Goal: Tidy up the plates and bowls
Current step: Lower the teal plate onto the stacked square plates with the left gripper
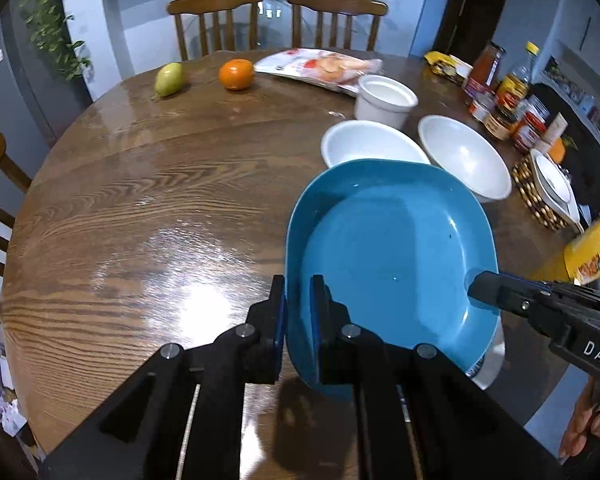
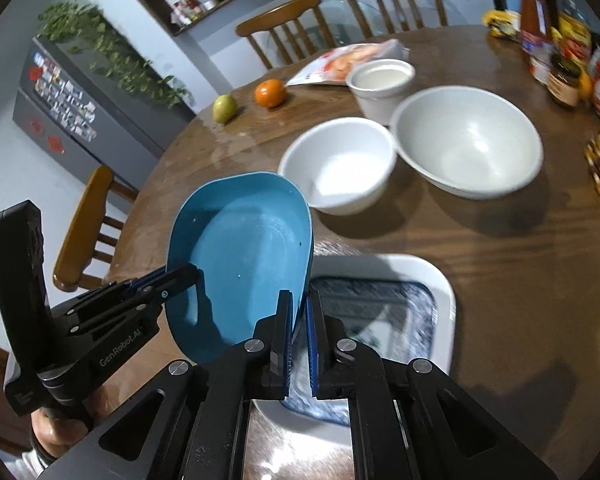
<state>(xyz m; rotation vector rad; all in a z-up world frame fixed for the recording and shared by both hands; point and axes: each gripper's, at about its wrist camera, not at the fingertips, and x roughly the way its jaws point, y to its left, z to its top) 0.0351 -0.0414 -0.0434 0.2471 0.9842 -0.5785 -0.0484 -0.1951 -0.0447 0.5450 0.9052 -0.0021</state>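
Your left gripper (image 1: 298, 312) is clamped on the blue plate (image 1: 392, 248), pads pinching its near-left rim. Your right gripper (image 2: 299, 312) is likewise clamped on the opposite rim. Plate hangs tilted btwn both, off the table (image 1: 140, 200), w/ a white square plate (image 2: 440, 292) under it & two white bowls (image 2: 340, 164) just beyond the tips

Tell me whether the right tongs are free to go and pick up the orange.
Probably not yet. The right tongs are shut on the blue dish's rim, sharing it with the left tongs. The orange sits far across the table, with two white bowls between.
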